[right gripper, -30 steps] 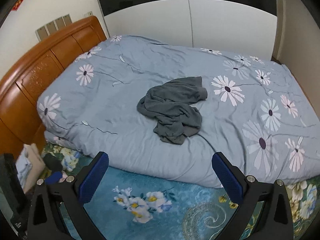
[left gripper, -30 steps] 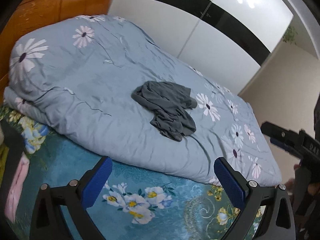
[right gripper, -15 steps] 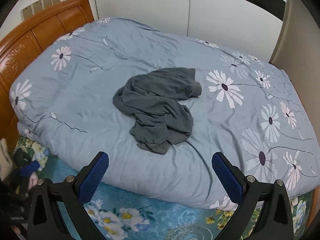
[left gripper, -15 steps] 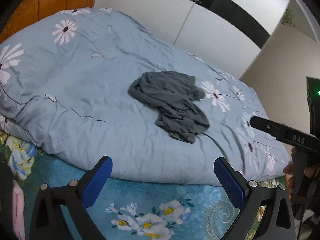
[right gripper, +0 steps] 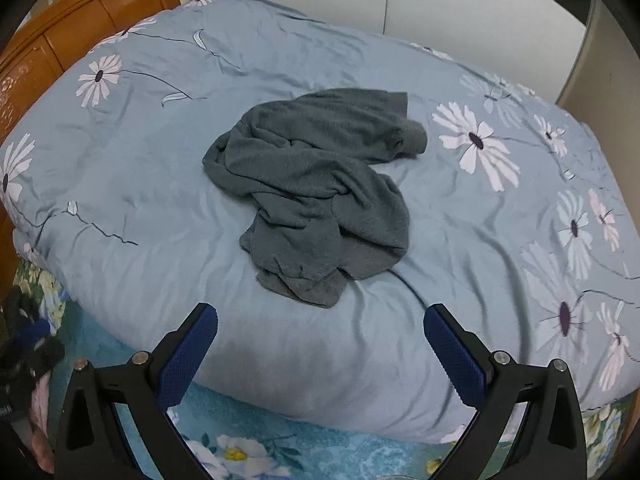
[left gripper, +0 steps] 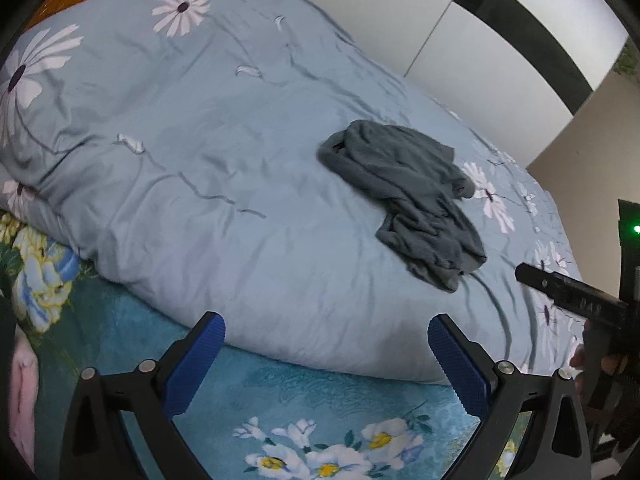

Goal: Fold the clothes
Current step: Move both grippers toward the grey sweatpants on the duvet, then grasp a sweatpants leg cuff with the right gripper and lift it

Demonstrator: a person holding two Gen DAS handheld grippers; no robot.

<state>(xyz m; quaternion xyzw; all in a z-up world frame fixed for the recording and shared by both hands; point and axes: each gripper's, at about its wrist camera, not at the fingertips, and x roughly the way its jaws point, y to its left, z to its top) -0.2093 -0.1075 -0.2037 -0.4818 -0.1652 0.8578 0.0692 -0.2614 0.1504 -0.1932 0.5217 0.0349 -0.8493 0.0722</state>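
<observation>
A crumpled dark grey garment (right gripper: 320, 196) lies in a heap on the middle of the blue flowered duvet (right gripper: 140, 184); the left wrist view shows the same garment (left gripper: 412, 200) further off to the right. My right gripper (right gripper: 320, 340) is open with nothing between its blue pads, low over the near edge of the duvet, a short way in front of the garment. My left gripper (left gripper: 326, 350) is open and holds nothing, over the duvet's edge to the left of the garment. The right gripper's black body (left gripper: 576, 300) shows at the right of the left wrist view.
A teal flowered sheet (left gripper: 320, 420) covers the mattress under the duvet. An orange wooden headboard (right gripper: 60, 40) stands at the left. White wardrobe doors (left gripper: 460, 40) with a black band rise behind the bed. A pink item (left gripper: 20, 392) lies at the bed's left side.
Both grippers have moved forward toward the bed, so the garment looks larger and nearer. The left view has swung left, putting the garment right of centre. Both stayed open.
</observation>
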